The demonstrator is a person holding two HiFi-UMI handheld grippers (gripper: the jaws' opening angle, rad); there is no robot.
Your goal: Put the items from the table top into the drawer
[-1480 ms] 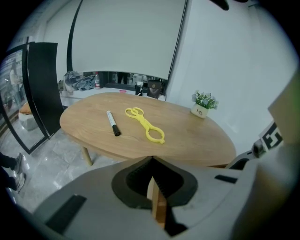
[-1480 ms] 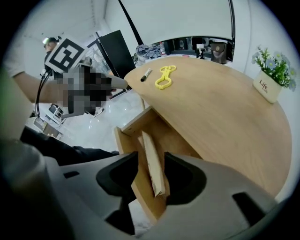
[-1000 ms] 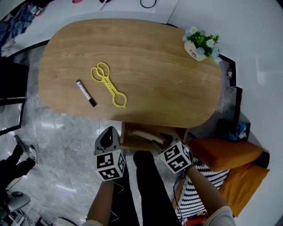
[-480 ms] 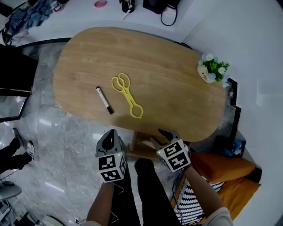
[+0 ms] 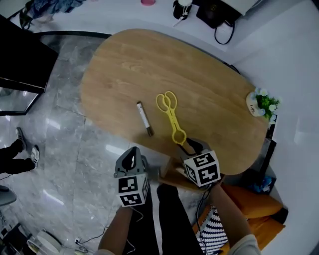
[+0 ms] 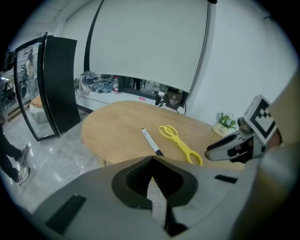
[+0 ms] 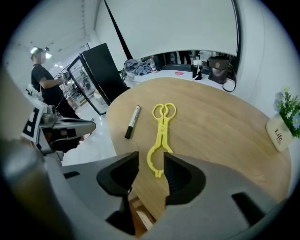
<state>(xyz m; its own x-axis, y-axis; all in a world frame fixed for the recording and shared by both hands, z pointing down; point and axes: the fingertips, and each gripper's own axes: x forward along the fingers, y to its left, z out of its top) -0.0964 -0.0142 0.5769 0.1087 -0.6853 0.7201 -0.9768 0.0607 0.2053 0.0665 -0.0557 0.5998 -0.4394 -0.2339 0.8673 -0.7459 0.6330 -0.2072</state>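
Note:
Yellow plastic tongs point(image 5: 171, 117) and a black-capped white marker point(image 5: 144, 118) lie side by side on the oval wooden table point(image 5: 209, 84). My right gripper point(image 5: 192, 145) hangs over the table's near edge, just short of the tongs' ring end, jaws open and empty. In the right gripper view the tongs point(image 7: 161, 131) show through the gap of the right gripper point(image 7: 151, 161), the marker point(image 7: 132, 121) to their left. My left gripper point(image 5: 130, 152) is off the table, over the floor, below the marker. In its own view the left gripper point(image 6: 152, 159) has its tips together. A wooden drawer point(image 5: 169, 175) stands open under the table edge.
A small flower pot point(image 5: 261, 103) stands at the table's right end. Black cabinets point(image 5: 20, 64) stand on the left, and a person point(image 7: 44, 77) is beside them. Orange cushions point(image 5: 249, 204) lie at the lower right. A white counter point(image 5: 164, 12) with small items runs behind the table.
Both grippers have moved forward toward the table. The right one has gone from over the drawer to the table's edge by the tongs. The table objects have not moved.

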